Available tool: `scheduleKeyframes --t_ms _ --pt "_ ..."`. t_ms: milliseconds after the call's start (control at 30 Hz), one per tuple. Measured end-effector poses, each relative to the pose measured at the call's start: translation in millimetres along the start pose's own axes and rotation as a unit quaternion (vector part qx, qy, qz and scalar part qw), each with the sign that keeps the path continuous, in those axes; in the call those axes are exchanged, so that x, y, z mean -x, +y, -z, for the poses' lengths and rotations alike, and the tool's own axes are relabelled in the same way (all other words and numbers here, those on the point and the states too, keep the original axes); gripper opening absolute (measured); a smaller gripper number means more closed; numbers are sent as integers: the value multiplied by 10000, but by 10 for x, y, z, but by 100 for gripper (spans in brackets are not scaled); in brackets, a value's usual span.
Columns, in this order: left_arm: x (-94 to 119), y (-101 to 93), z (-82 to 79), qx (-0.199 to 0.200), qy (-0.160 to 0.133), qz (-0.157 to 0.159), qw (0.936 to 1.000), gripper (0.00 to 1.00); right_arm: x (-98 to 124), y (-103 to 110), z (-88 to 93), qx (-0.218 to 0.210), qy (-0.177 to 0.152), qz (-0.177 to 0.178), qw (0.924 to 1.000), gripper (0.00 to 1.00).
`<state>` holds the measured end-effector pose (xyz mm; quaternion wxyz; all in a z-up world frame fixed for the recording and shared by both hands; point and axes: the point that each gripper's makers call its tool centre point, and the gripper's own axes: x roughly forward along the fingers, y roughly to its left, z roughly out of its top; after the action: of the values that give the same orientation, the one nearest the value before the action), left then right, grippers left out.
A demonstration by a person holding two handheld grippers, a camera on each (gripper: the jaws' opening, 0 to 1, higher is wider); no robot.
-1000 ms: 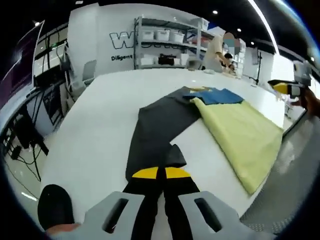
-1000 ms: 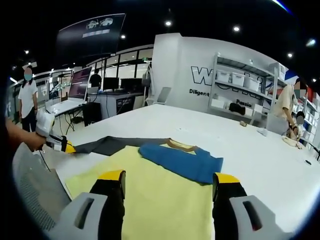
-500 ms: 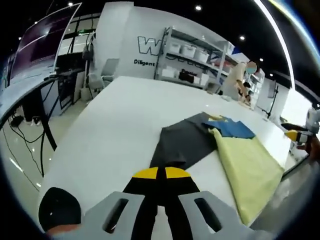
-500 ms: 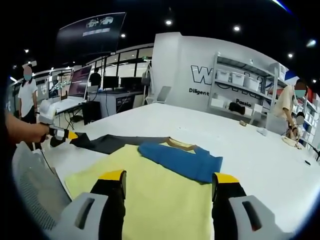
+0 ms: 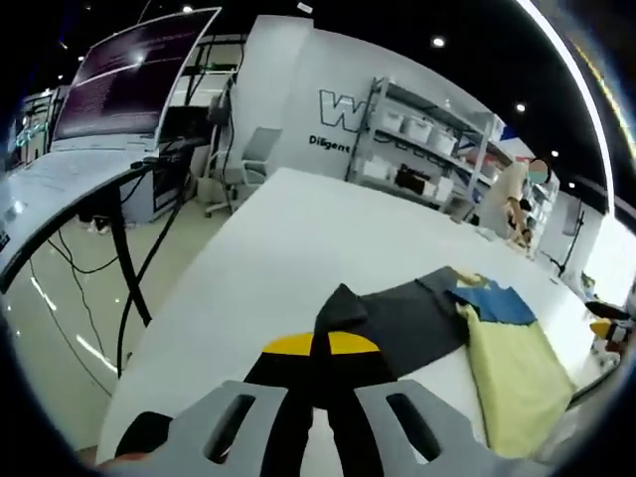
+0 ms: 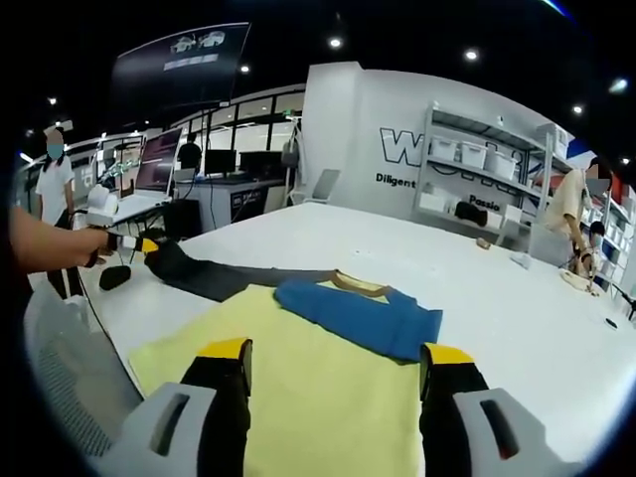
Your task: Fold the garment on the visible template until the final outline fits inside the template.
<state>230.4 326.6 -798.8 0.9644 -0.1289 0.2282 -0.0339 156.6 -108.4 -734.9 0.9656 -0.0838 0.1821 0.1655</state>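
You are working in a big open lab or demo hall, not a home. Around the long white table (image 6: 477, 298) you see a white wall with large dark lettering (image 6: 412, 151). Just beside this wall stands a metal shelf rack (image 6: 477, 189) holding white storage bins. Left of the table are desks with monitors (image 6: 159, 164) and an office chair (image 5: 256, 154). Round spot lights sit in the black ceiling above, and other people stand near the table's edges.
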Motion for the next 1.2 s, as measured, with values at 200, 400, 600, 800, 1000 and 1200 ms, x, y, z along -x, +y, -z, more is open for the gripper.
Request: scheduleKeyframes --t_ms 200,400,600,800,1000,1200 --pt "2 80 41 272 35 -302 9992 0 -3 -2 16 11 37 1 10000 66" --pt "7 150 30 552 16 -540 9970 0 -7 -1 29 4 66 -11 10000 66" --pt "-22 93 -26 553 22 -498 9972 0 -10 -7 31 3 73 -5 10000 65" --pt "-47 -105 -144 909 -70 -268 9955 0 -11 -14 38 2 87 4 10000 65" --pt "-100 -412 -336 1181 -210 69 9928 0 -5 -30 35 -13 82 30 10000 65" --pt "-182 -793 -582 1265 -386 464 9901 0 3 -62 33 -51 72 85 9999 65"
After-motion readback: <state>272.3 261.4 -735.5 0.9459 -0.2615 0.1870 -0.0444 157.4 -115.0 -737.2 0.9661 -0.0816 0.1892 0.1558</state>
